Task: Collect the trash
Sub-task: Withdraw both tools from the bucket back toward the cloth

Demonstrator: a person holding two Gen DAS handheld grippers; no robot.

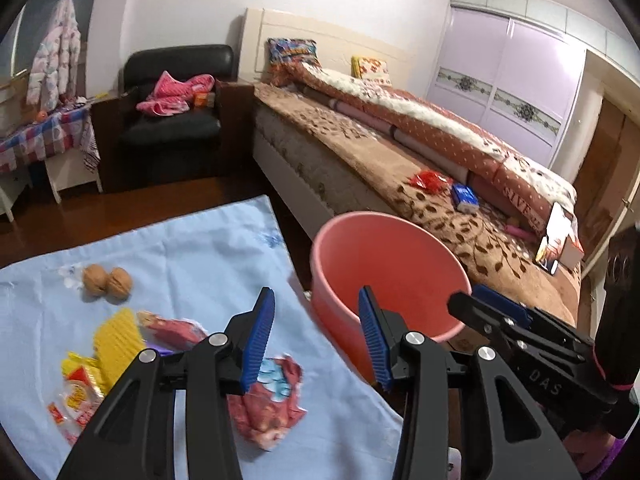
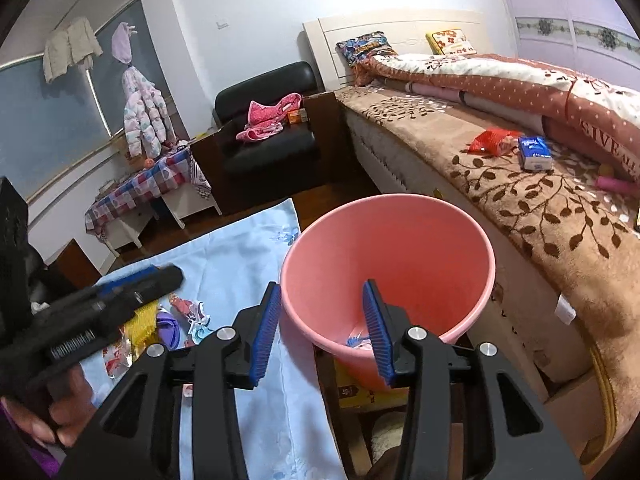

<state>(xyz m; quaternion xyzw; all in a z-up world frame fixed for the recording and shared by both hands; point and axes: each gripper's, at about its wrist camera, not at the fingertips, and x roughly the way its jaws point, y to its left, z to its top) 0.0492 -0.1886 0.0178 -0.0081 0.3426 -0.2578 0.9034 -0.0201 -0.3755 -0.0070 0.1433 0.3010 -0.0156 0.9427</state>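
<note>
bucket contents half hidden by right tongs | wrappers blurred

I read "DAS" on the arm of my right gripper, and the partial lettering "SIVE" on the folded quilt.

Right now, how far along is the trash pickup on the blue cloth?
Done: at least one wrapper already lies in the pink bucket. In hand: nothing; the left gripper and right gripper are both open and empty, the right one above the bucket. Left: the yellow wrapper, the red-and-blue wrapper, other scraps and two walnuts remain on the blue cloth.
</note>
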